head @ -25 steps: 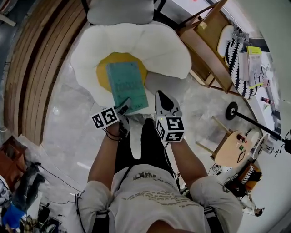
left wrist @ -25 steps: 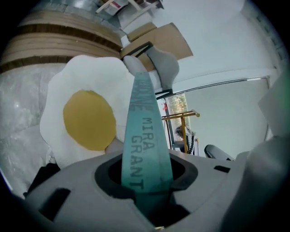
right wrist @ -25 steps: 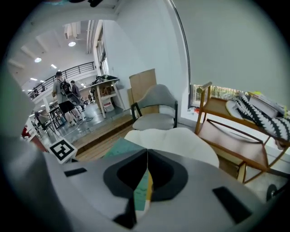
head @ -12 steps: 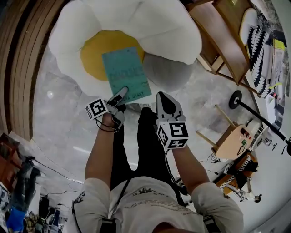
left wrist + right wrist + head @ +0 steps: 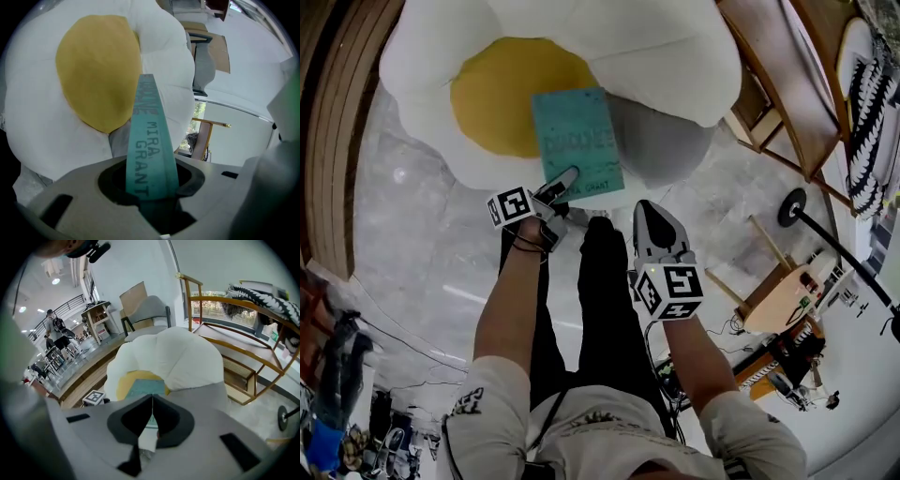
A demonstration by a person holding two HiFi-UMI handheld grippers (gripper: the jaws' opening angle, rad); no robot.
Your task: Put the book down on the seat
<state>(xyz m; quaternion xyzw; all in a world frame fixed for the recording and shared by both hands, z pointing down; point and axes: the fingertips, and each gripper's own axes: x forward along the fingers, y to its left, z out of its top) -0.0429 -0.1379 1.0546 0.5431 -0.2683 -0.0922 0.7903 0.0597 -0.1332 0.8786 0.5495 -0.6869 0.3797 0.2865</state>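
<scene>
1. The left gripper point(image 5: 565, 180) has its jaws pinching the near edge of the teal book point(image 5: 577, 141), right at the spine end.
2. The book is stretched out over the seat point(image 5: 422, 75), partly over the yellow centre point(image 5: 492, 94) and partly over the grey bit point(image 5: 661, 141). Can't tell if it's actually resting on the seat.
3. The right gripper point(image 5: 650, 211) has its jaws pressed together with nothing in them, and hangs near the book's front edge.
</scene>
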